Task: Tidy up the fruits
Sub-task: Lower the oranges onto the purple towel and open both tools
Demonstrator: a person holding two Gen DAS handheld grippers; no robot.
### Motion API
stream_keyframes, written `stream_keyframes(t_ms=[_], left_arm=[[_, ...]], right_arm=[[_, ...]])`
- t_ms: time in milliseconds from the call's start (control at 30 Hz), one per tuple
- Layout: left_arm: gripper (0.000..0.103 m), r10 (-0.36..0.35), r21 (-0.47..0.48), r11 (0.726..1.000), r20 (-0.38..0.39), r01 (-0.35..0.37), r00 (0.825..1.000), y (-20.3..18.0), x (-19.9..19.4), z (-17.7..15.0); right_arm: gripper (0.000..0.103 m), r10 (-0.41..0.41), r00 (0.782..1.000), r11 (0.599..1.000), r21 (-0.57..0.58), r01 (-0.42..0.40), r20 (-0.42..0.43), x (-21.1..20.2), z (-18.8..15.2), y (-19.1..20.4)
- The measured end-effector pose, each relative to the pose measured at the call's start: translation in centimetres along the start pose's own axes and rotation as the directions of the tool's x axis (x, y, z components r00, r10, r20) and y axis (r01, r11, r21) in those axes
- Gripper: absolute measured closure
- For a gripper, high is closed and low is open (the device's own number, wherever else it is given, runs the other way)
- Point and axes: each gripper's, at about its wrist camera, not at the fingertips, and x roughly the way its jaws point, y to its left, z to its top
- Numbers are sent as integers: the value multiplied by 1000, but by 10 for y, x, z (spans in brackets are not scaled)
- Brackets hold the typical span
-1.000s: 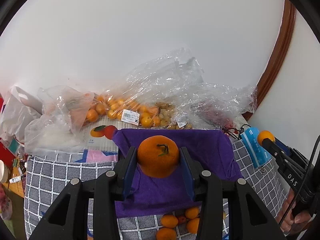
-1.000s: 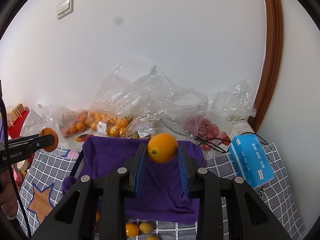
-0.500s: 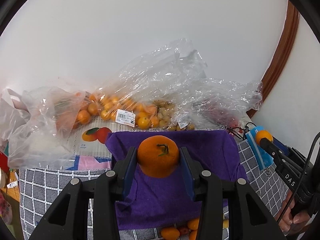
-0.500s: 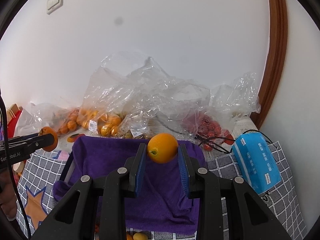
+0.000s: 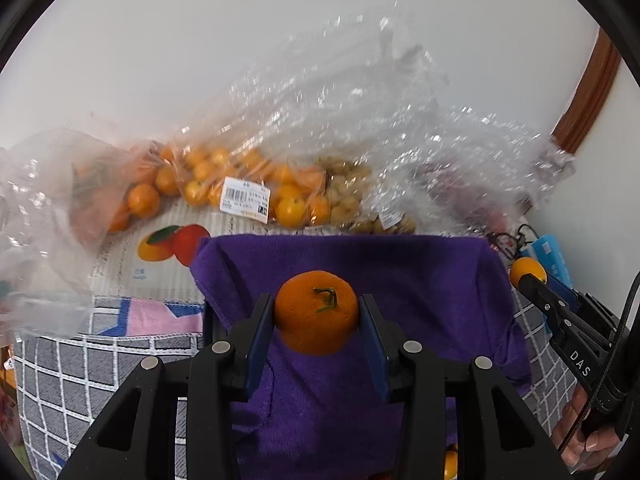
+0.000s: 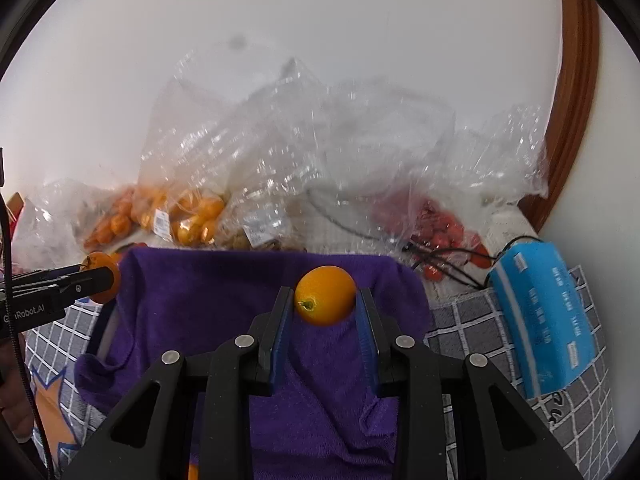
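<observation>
White wall behind, grey checked cloth on bench [image 5: 80, 364]. Crinkled clear plastic bags of small orange fruit [image 5: 200, 184] piled beyond my fingertips, against wall. Purple towel [image 5: 420, 280] spread directly under both pairs of fingers. My left fingers [image 5: 316, 314] clamped on round orange tangerine with green stem [image 5: 316, 312], held above towel. My right fingers [image 6: 325, 300] clamped on smooth yellow-orange citrus fruit [image 6: 326, 295]. Blue tissue pack [image 6: 548, 312] right of right fingers.
</observation>
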Motion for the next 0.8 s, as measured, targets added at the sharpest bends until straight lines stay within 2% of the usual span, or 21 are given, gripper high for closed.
stream_keyframes(t_ms=[467,700,800], left_arm=[[63,9,-25,1000,-90,-11,996,10,50,-3],[63,10,-21,1000,-112,-12,994,8,67,-3],[63,11,-15,1000,-117,-13,993,7,74,-5]], right_arm=[[72,39,994,999,-1,-40,-103,54,-10,2],[72,44,986,999,5,-44,-162,76,-20,1],[71,52,986,999,14,-50,-159,77,-22,-2]])
